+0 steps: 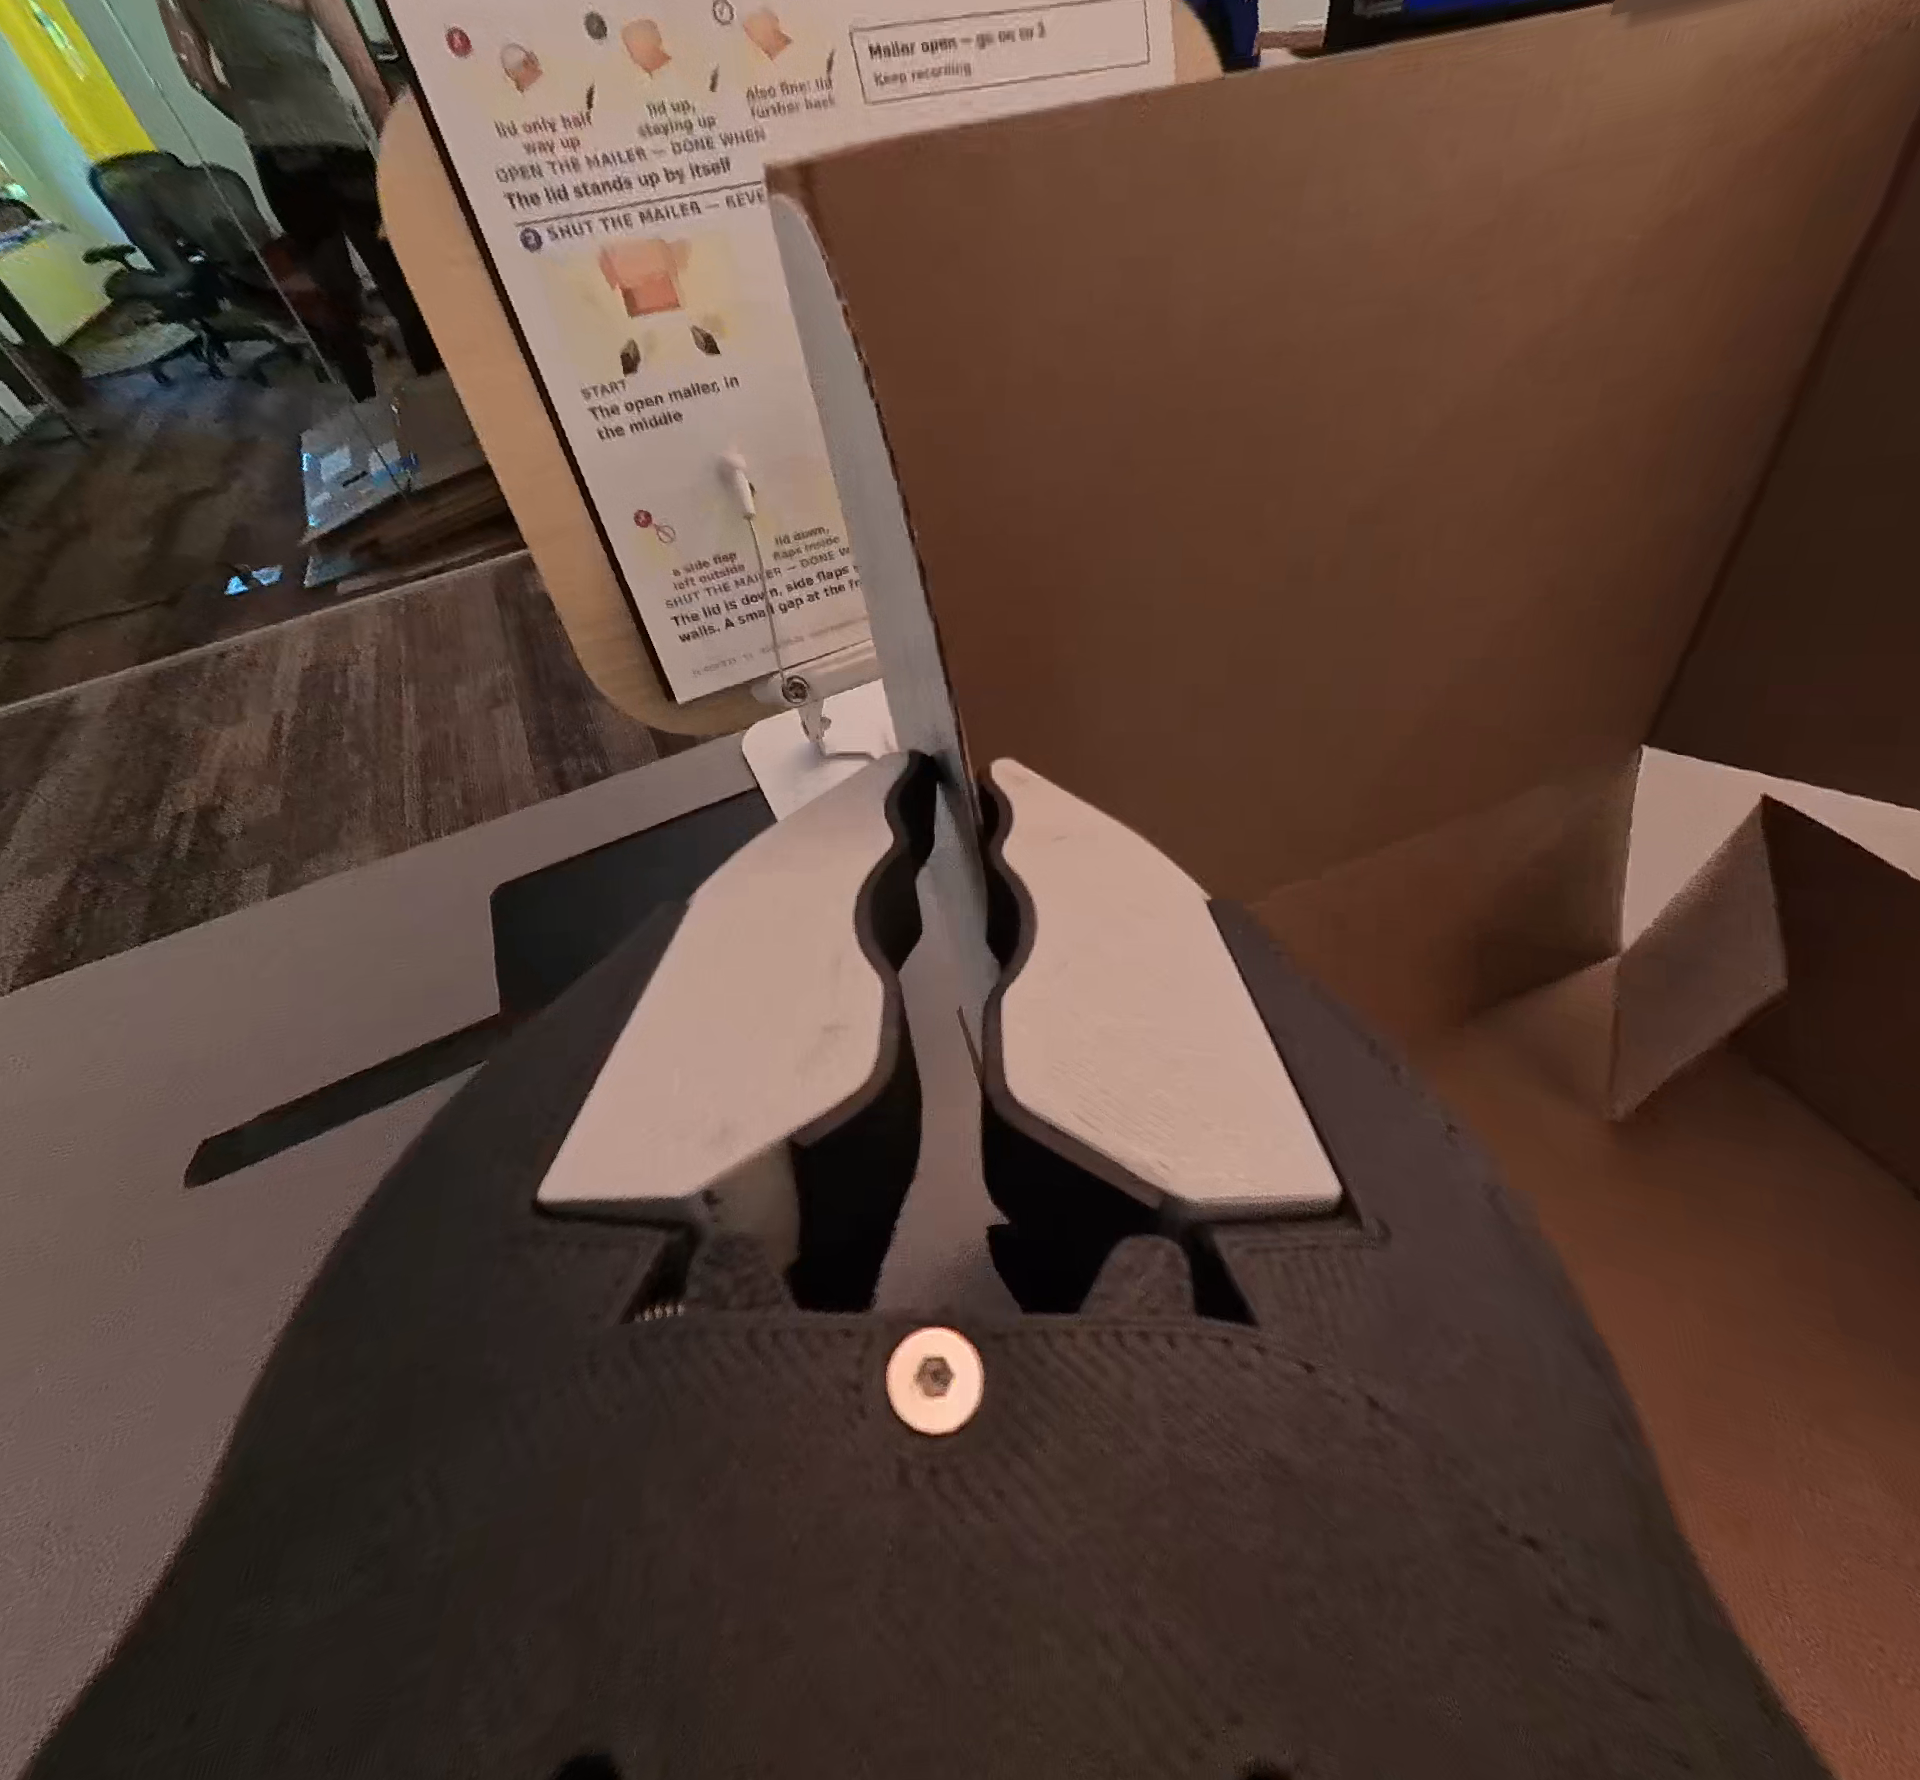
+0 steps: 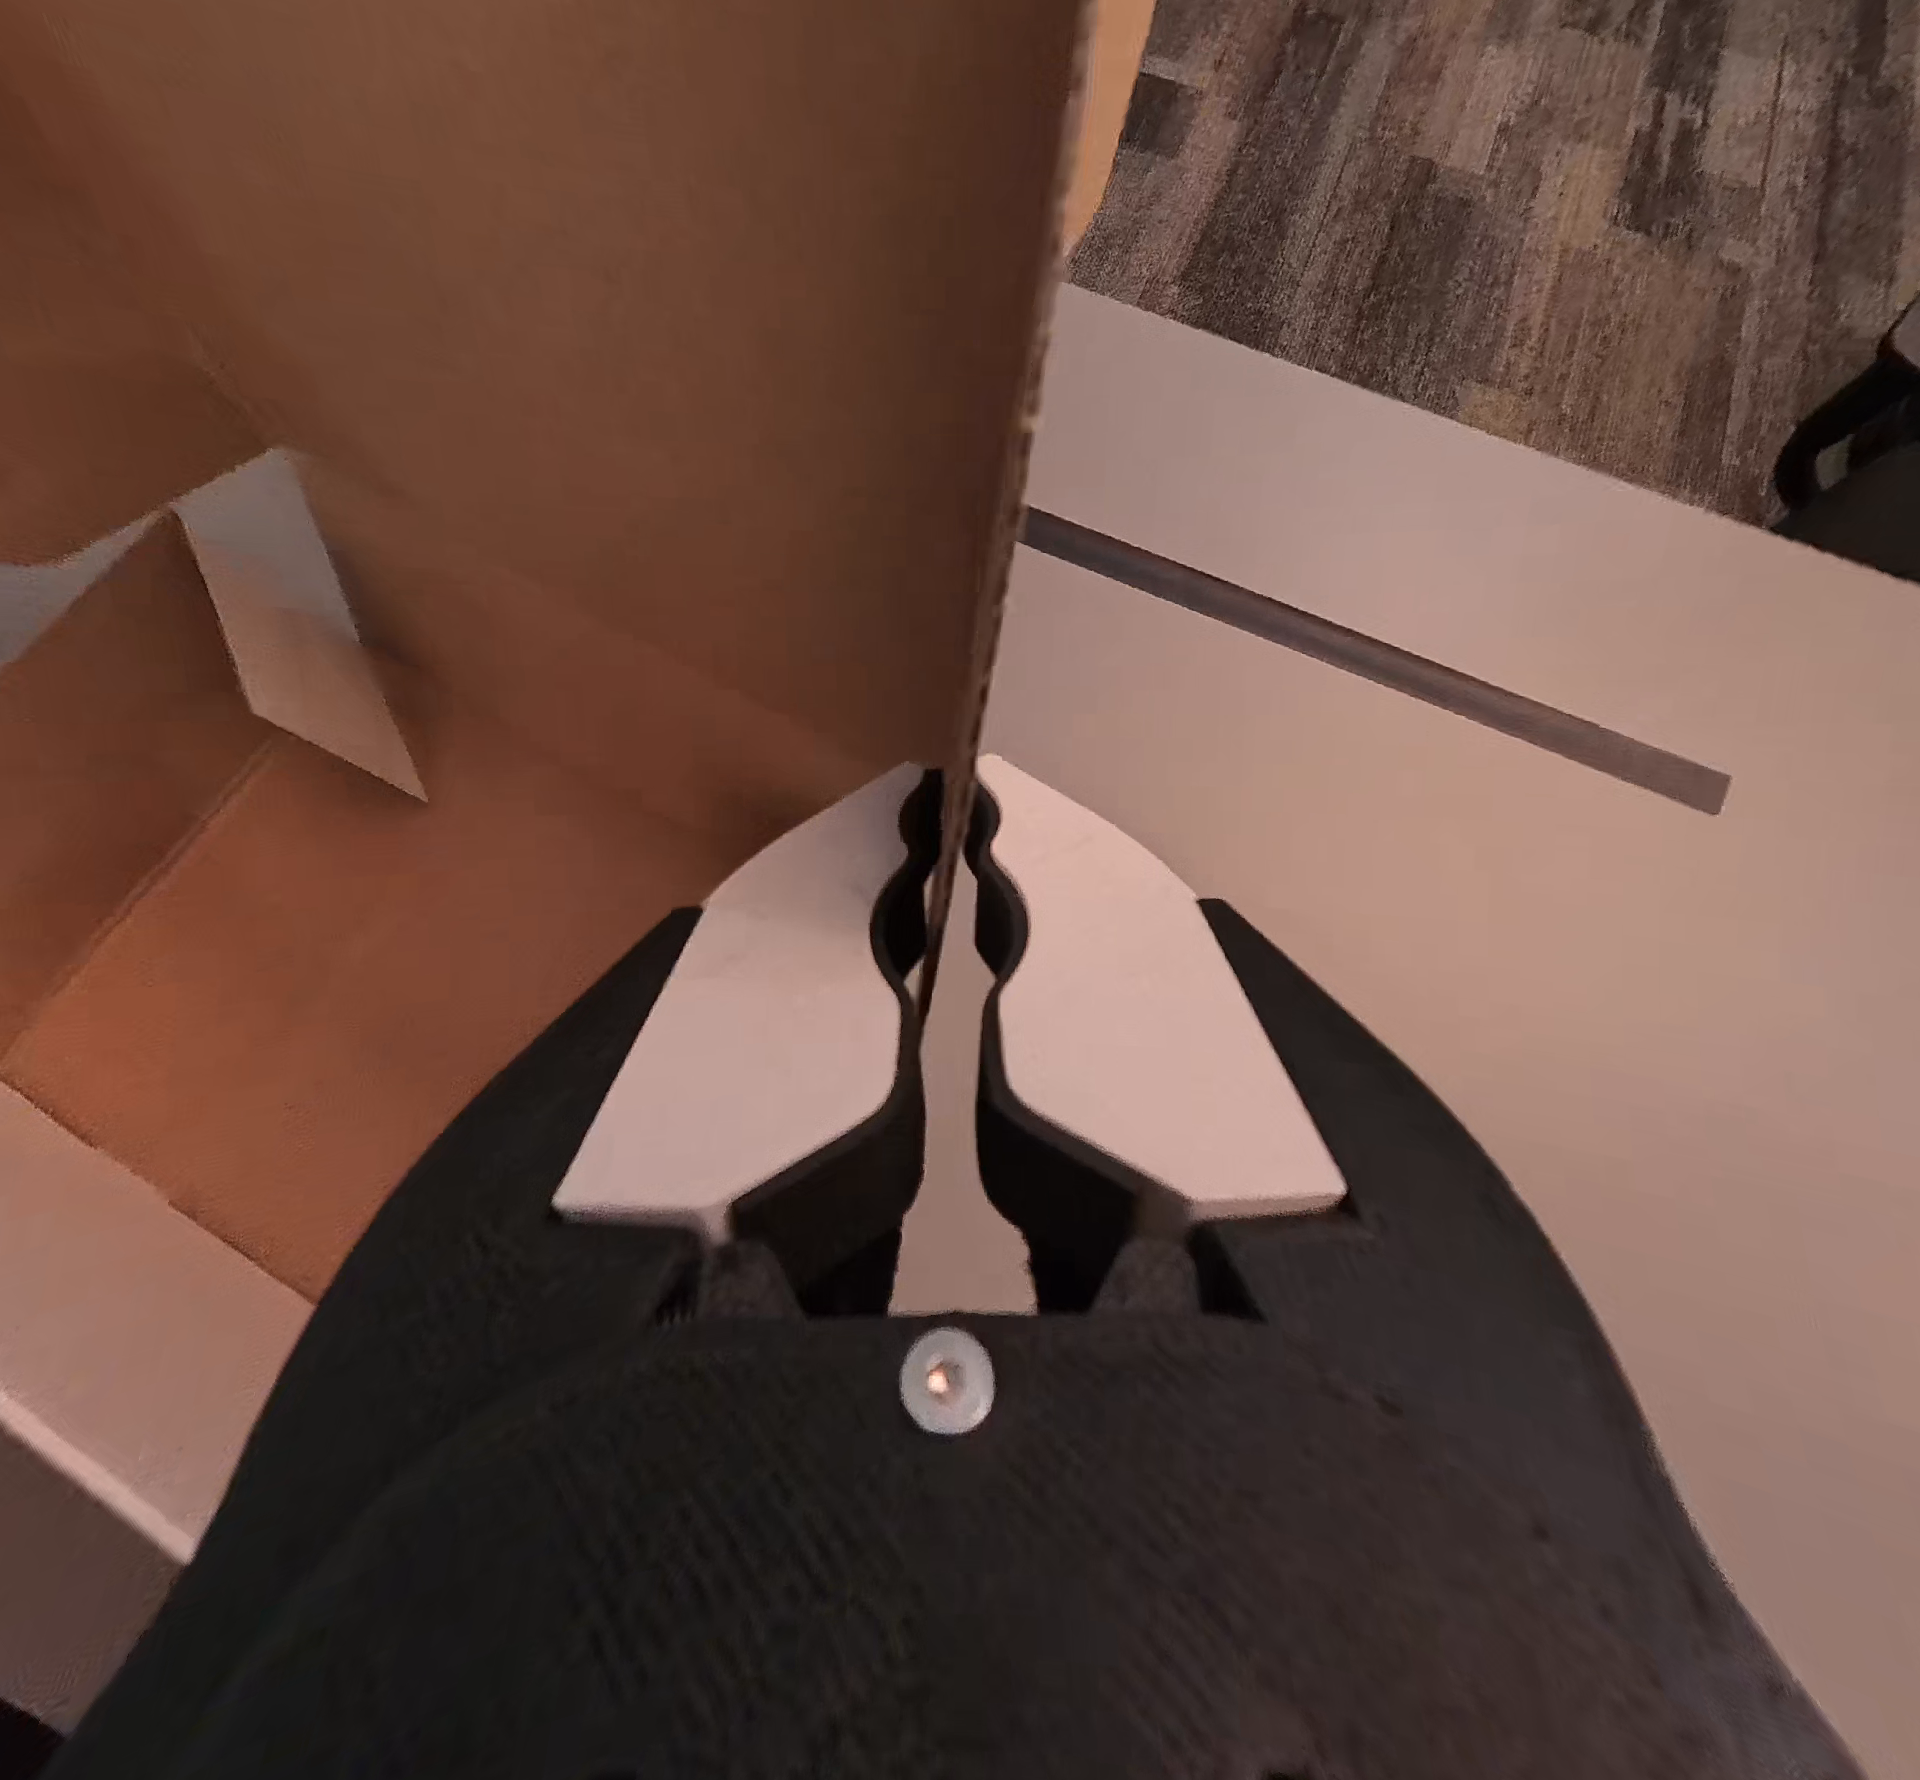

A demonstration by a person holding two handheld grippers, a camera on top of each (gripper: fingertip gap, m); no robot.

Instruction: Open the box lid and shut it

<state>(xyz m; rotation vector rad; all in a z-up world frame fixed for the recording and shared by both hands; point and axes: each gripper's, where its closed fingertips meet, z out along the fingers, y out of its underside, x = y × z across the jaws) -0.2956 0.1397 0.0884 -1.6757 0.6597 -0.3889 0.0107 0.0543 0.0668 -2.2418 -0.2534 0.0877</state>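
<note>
— Brown corrugated cardboard fills both views, so where do we stand with the shallow brown cardboard mailer box (image 1: 1558, 1418)?

— We have its wide lid panel (image 1: 1299, 483) raised and standing roughly upright over the open tray, which sits on the pale grey bench (image 1: 156, 1263). Our left tool (image 1: 951, 785), black-bodied with pale grey fingers, is clenched on the left side flap (image 1: 873, 504) of the lid, which we see edge-on running straight into the jaws. Our right tool (image 2: 948, 785) pinches the right side flap (image 2: 1023, 380) the same way; the cardboard edge passes between its wavy pads.

— So the opening half is finished?

— We judge it so: the lid is up and the inside is exposed, with a folded corner tab (image 2: 301, 629) showing by the back wall. The shutting half appears to be in hand.

— What does the next move ask of us?

— We think both tools must bring the lid forward and down together, turning the side flaps inward so they slip inside the tray walls rather than outside them. Uneven pulling could twist the panel or catch a flap on the wall.

— Anything else nearby?

— A white printed instruction sheet (image 1: 665, 276) stands on a stand behind the box.
</note>
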